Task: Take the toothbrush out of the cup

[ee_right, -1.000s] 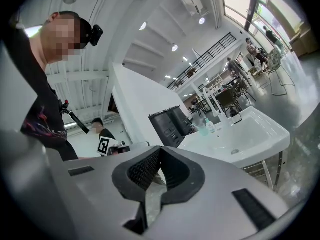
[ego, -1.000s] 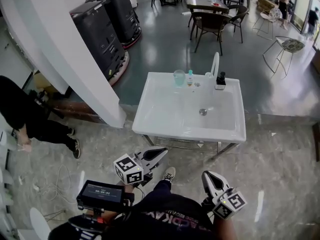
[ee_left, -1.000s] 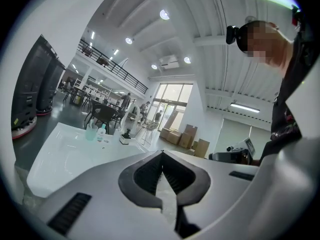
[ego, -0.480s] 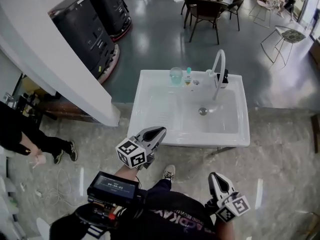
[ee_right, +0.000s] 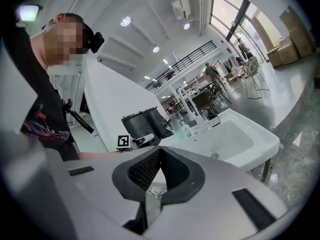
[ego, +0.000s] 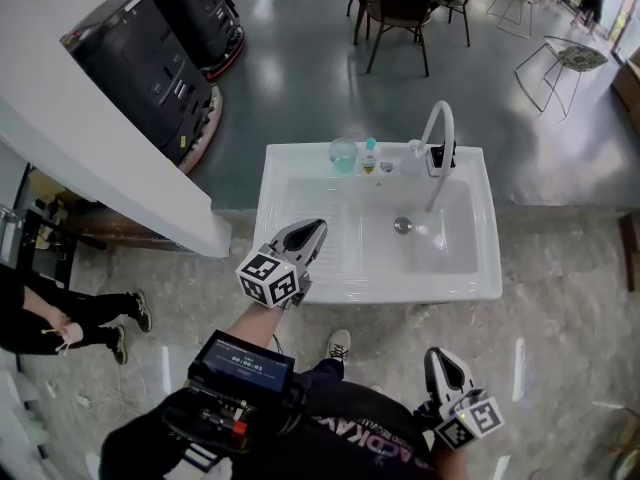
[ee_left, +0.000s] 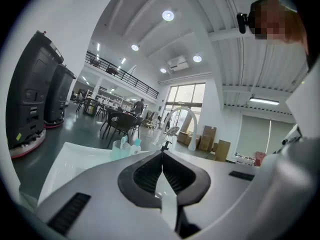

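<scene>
left gripper [ego: 314,229] farther forward, now over the sink's [ego: 430,292] near rim instead of short of it

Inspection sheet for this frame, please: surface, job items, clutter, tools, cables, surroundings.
Surface: white sink on a metal frame.
Job's things: cup on the back rim, toothbrush standing in it.
Clutter: small bottle beside the cup, near the faucet.
Grippers: left tool shut, empty, over the sink's front left part; right tool shut, empty, low at the person's side.
Cables: nothing seen.
Surroundings: black machines at left, chairs beyond, a bystander's legs.
</scene>
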A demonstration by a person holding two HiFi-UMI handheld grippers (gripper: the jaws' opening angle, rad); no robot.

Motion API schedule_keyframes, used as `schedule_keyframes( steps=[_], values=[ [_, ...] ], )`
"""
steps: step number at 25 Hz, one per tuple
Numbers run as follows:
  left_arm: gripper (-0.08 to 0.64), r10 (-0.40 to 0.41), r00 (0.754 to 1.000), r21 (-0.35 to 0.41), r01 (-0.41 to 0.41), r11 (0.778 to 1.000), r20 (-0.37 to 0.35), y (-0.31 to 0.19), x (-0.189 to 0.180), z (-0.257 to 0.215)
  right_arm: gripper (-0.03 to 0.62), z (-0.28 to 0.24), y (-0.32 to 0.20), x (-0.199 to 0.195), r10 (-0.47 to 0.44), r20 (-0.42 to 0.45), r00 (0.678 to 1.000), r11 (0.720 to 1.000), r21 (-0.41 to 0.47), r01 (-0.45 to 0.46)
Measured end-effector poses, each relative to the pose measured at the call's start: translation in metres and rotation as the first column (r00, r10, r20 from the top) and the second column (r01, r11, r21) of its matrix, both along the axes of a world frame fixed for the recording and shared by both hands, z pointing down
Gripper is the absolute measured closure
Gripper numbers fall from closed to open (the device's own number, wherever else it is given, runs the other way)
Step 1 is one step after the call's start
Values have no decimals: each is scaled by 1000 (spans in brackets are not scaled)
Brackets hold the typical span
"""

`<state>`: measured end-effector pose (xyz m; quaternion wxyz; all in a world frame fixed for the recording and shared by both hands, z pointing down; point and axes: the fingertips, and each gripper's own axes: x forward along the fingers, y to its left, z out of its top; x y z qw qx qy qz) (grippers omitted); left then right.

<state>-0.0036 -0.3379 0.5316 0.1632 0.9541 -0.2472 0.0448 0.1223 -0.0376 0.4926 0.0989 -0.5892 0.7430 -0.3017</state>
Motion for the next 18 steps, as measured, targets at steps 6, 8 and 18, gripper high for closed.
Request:
schedule_keyframes(
  steps=[6, 8, 18],
  values=[
    [552, -23, 1000, 5, 23, 1000, 17, -44, 7, 16, 583, 2, -13, 0, 34, -12, 999, 999, -21, -35],
    [551, -25, 999, 9, 25, 1000, 27, -56, 10, 22, 583, 2, -15, 1, 48, -18, 999, 998, -28, -48],
    [468, -58, 994, 59, 52, 997, 91, -112, 31, 55, 583, 9, -10, 2, 142, -43, 989, 987, -67, -144]
  ],
)
